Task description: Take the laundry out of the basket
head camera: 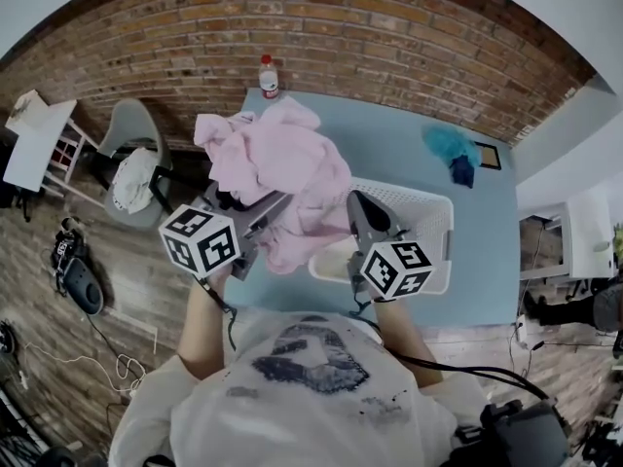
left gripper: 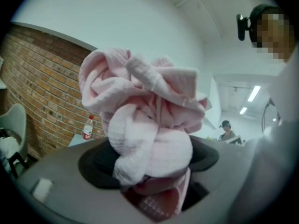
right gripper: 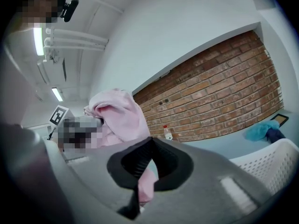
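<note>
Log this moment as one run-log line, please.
pink garment held up beside white basket | left hand-held gripper clamped on it | right hand-held gripper shut at its edge

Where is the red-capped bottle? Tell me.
Head view: the red-capped bottle stands at the blue table's far left corner, by the brick wall, behind the pink garment.

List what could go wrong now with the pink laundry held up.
The right hand-held gripper pinches only a thin edge of the pink laundry, which may slip free. The lower folds hang by the basket rim and could snag. Swung toward the wall, the bundle in the left hand-held gripper might topple the bottle.
</note>
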Available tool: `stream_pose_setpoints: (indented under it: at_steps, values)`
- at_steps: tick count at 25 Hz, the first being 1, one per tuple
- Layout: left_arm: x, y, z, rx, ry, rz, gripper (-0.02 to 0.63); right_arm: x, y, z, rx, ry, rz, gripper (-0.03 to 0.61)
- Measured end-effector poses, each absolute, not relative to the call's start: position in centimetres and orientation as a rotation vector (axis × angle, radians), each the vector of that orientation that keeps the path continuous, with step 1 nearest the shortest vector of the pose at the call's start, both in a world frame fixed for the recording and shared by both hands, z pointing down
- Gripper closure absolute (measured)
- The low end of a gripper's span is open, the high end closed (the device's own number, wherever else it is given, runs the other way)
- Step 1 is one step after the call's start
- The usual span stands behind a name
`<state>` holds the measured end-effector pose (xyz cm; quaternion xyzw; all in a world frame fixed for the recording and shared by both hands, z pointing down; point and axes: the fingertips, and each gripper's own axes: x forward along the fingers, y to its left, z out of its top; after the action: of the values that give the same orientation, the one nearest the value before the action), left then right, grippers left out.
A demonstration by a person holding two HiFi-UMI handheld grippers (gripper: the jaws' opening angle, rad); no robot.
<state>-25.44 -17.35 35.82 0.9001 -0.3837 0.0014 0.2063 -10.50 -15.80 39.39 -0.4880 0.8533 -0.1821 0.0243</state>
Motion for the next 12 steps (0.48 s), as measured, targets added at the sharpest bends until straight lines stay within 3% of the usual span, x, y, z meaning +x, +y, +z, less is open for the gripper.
stream_pose_setpoints:
  at_steps: [12]
  values:
    - [-32.7, -17.7, 42.2, 2.357, -1.146, 0.089, 0.207, -17.5, -16.6, 41.2, -1.452, 2.728, -0.606, 0.581]
